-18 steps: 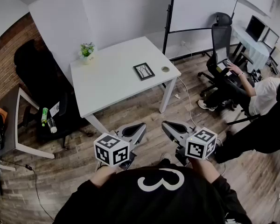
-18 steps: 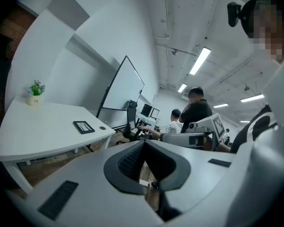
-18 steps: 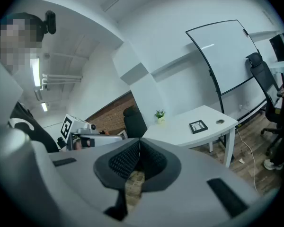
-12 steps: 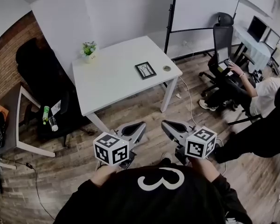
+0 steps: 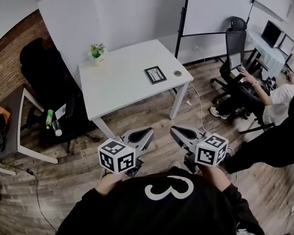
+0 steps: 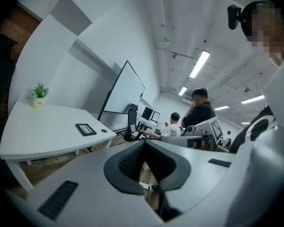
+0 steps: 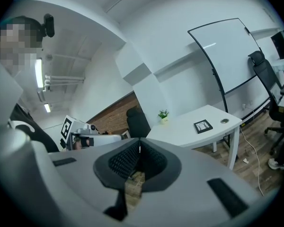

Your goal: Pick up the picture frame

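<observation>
A small black picture frame lies flat on the white table, near its right end; it also shows as the dark frame in the left gripper view and the frame in the right gripper view. My left gripper and right gripper hang side by side over the wooden floor, well short of the table. Both are shut with nothing between their jaws, as the left gripper and right gripper views show.
A small potted plant stands at the table's far left corner, a round cable port lies right of the frame. A whiteboard stands behind. People sit on office chairs at right. A black chair and a side table with bottles stand left.
The view has shifted a little: the table and frame sit slightly further right and lower in the head view. Both grippers keep their places and stay shut.
</observation>
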